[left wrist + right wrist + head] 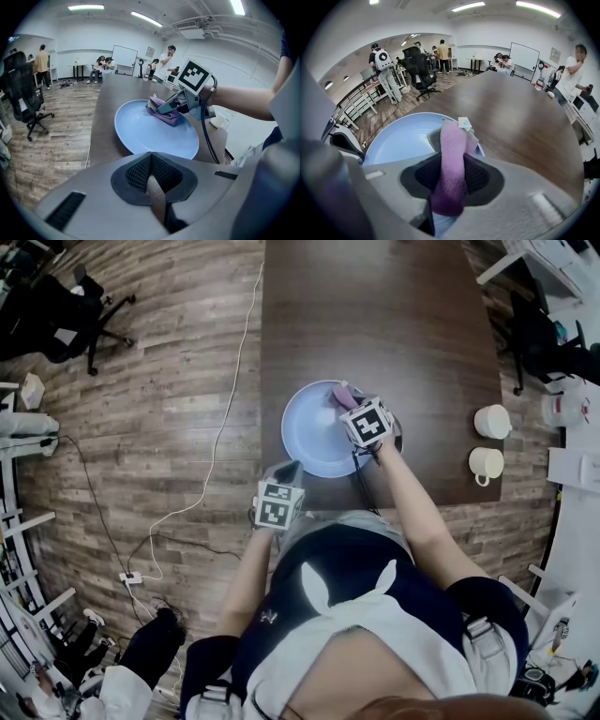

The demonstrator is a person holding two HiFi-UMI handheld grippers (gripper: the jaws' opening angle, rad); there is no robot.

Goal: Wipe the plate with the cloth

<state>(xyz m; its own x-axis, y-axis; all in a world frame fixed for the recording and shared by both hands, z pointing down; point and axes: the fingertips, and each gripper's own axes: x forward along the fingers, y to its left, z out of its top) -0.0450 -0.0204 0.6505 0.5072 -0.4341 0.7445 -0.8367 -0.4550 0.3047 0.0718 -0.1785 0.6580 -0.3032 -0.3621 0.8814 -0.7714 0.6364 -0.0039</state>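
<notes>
A wooden floor (141,427) is stretching out on all sides, and a long dark bench (375,315) is standing on it with a person (356,615) in a dark top leaning in at its near end. Off to the left a black office chair (66,315) is sitting on the floor, and a white cable (225,418) is trailing along the boards beside the bench. Further back in the room, a few other people are standing and sitting near a whiteboard (124,56). A pale blue plate (314,432) is lying flat on the bench close to its near edge, right in front of the person. Two white cups (492,421) are waiting well apart from it, by the bench's right edge. The left tongs (289,468) are hovering at the near edge of the bench, just beside the plate's near rim, pointing down at a slant, with their tips pressed together and nothing between them. The right tongs (349,407) are reaching steeply down over the plate's far right side and are gripping the cloth (452,136), a folded purple one with a grey layer showing, which is resting on the plate's surface near the rim there. A small white tag (465,123) is sticking out at the cloth's far end.
</notes>
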